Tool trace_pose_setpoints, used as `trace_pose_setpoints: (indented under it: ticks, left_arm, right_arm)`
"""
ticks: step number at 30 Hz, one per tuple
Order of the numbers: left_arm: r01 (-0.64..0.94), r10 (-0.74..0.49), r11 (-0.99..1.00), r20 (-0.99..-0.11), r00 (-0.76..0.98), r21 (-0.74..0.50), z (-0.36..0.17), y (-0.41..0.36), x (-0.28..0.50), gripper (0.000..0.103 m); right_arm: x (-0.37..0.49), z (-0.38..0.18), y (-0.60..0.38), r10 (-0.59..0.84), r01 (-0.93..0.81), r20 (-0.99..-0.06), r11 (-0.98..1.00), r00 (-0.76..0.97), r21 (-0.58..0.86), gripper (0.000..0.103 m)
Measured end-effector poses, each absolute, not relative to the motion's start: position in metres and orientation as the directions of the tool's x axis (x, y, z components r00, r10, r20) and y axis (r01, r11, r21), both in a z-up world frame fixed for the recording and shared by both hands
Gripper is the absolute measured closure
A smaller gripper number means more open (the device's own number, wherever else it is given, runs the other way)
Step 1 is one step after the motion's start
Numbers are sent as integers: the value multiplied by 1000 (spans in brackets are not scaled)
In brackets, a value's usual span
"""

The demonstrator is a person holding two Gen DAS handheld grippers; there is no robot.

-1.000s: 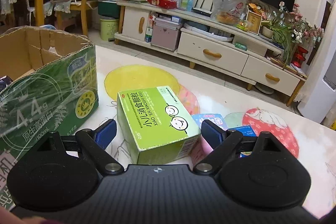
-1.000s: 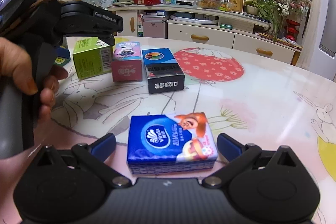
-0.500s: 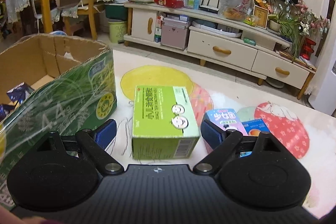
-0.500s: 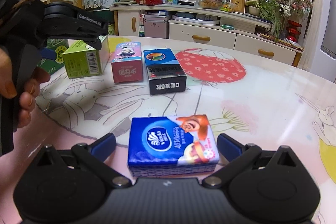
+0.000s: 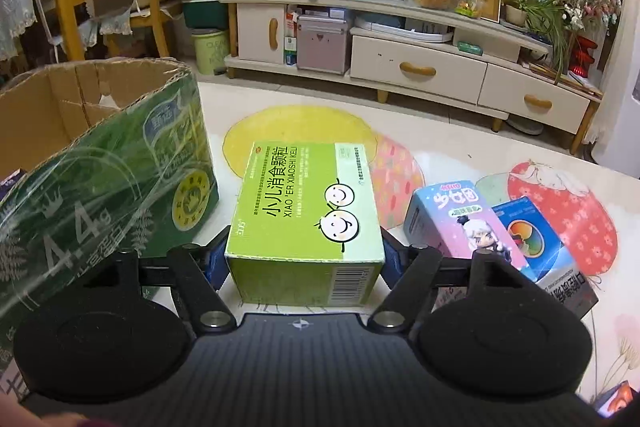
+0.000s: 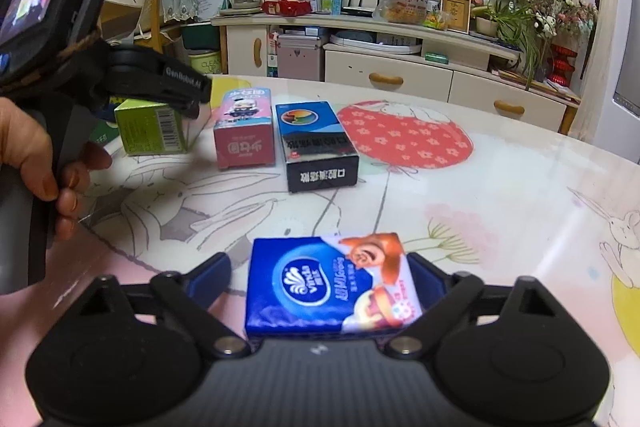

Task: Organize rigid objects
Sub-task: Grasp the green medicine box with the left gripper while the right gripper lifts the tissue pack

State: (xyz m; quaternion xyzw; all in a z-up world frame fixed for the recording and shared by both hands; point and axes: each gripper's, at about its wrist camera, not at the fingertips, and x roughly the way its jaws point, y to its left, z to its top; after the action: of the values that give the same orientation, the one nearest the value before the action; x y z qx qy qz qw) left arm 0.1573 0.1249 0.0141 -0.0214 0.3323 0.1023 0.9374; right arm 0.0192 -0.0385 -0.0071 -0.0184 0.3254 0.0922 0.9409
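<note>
My left gripper (image 5: 304, 259) is shut on a green medicine box (image 5: 308, 211), its blue pads against both sides; the box rests on the table. It also shows in the right wrist view (image 6: 154, 125) under the left gripper's fingers (image 6: 188, 103). My right gripper (image 6: 320, 279) straddles a blue tissue pack (image 6: 332, 287); the right pad touches it, a gap stays on the left. A pink box (image 6: 245, 127) and a black-and-blue box (image 6: 318, 143) lie further back on the table.
An open green cardboard carton (image 5: 108, 163) stands left of the green box, with items inside. The pink box (image 5: 460, 223) and black-and-blue box (image 5: 536, 239) lie close on its right. The table's far edge (image 5: 440, 119) faces a TV cabinet.
My left gripper moved forward and closed onto the green box. My right gripper narrowed around the tissue pack, which tilted slightly.
</note>
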Motion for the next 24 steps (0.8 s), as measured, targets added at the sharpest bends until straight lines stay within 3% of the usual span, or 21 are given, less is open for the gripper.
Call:
trace_pose_setpoints:
  ticks: [6, 24]
  left_arm:
    - [-195, 174, 980, -630, 757, 37, 16, 125, 143, 16]
    - [-80, 96, 995, -665, 741, 54, 13, 101, 54, 16]
  right_arm:
    - [18, -6, -37, 176, -202, -606, 979, 776, 27, 28]
    - [5, -5, -39, 170, -194, -597, 981, 784, 25, 29]
